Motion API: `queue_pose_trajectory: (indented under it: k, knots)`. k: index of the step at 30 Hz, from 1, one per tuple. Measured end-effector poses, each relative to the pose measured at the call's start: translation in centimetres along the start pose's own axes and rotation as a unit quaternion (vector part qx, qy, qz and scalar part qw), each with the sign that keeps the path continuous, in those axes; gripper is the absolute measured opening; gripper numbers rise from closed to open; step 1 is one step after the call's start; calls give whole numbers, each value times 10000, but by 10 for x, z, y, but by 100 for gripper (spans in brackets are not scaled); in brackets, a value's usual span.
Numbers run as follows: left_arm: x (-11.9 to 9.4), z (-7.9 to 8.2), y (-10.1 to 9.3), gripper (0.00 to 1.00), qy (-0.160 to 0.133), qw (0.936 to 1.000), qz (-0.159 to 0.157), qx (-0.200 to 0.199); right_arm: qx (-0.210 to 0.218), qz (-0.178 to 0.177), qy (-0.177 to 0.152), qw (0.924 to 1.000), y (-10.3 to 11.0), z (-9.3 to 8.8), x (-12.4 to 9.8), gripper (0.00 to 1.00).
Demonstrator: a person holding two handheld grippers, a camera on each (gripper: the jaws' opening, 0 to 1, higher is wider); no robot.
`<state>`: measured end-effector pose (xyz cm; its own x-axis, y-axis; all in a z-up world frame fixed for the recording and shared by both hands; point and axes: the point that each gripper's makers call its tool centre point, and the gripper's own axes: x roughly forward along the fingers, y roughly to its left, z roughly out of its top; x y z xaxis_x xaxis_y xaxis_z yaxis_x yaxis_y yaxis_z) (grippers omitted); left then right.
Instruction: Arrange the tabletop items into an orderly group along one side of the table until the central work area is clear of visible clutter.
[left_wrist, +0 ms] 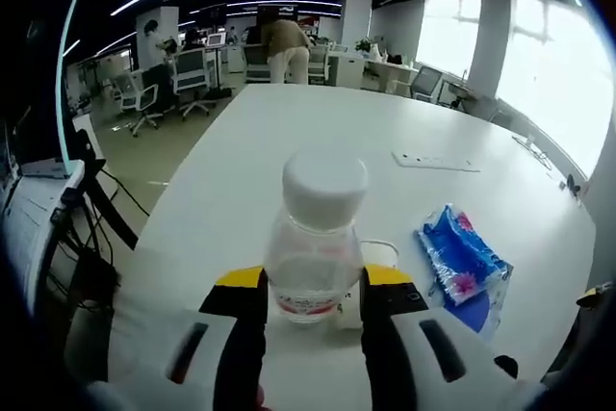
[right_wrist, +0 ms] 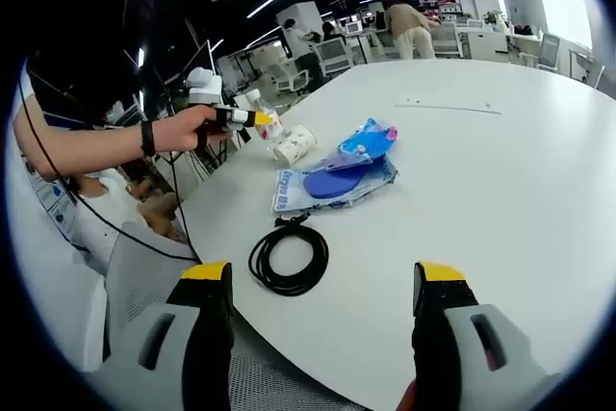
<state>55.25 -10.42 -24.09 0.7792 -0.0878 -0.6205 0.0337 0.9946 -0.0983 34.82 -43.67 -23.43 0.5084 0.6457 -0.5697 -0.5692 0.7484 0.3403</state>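
Left hand-held gripper (left_wrist: 313,286) was clamped on a clear plastic bottle with white cap (left_wrist: 316,238), low on its body near the white table (left_wrist: 289,122) edge. Likely risk: the top-heavy bottle could tip or knock the paper cup lying on its side (right_wrist: 294,144) close by. Right hand-held gripper (right_wrist: 322,281) hovered released, jaws wide apart, above the coiled black cable (right_wrist: 289,259); blue plastic packets (right_wrist: 342,172) lay beyond.

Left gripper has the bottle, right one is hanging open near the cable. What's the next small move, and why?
Probably set the clear bottle, clamped in the left gripper, upright beside the paper cup and blue packets near the table edge. Those items already cluster there. The open right gripper could then collect the black cable coil.
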Motion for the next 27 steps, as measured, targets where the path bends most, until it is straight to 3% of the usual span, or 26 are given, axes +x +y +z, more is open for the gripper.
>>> queue_pose_trajectory:
  k: [10,27]
  knots:
    - [-7,-4,-3,42,55,10000,-75,24,21,-2,-16,10000,-1,0,-1,76]
    - [-44,-17,9,41,52,9999,14,161,105,146,-130,9998,4,6,8,76]
